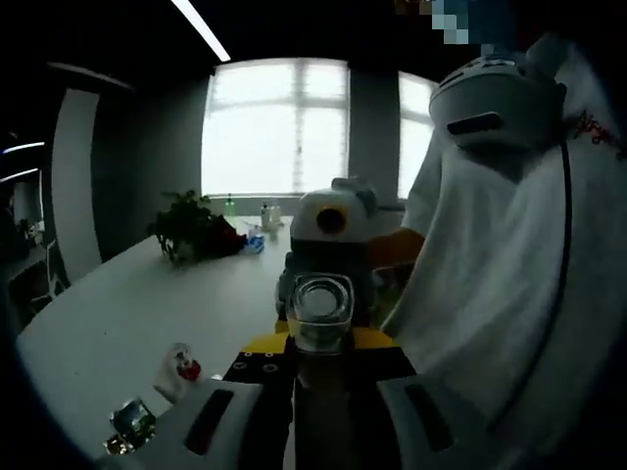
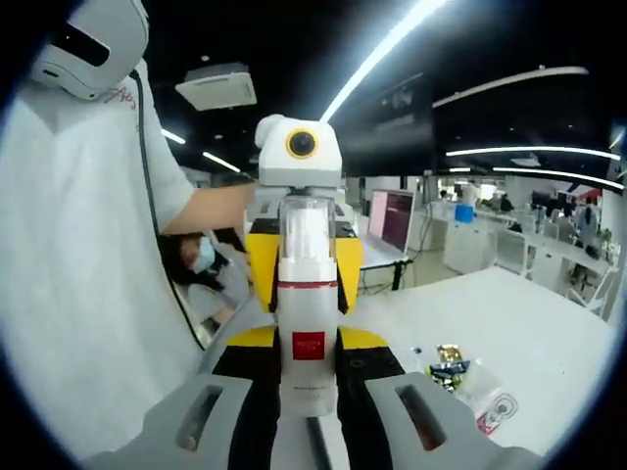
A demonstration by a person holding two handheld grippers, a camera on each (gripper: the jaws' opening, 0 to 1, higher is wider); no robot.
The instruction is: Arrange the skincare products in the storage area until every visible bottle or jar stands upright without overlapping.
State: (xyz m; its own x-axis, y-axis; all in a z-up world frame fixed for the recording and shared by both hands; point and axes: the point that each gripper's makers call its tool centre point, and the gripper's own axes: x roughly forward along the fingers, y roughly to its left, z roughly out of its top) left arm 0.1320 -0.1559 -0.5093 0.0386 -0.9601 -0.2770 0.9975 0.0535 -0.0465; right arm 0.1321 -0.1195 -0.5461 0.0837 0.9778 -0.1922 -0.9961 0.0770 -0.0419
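Pump bottle (image 2: 307, 323) held aloft, both ends clamped: right gripper (image 2: 307, 431) on base, left gripper (image 1: 321, 416) on clear cap (image 1: 320, 311). Not yet stood on white table (image 1: 118, 313); sachets (image 2: 460, 377) remain.

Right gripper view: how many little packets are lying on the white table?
2 that I can make out: a dark shiny packet and a white sachet right beside it, on the white table. More may be hidden.

Open office: desks (image 2: 470, 245), a monitor (image 2: 390, 217), ceiling strip lights (image 2: 392, 44).
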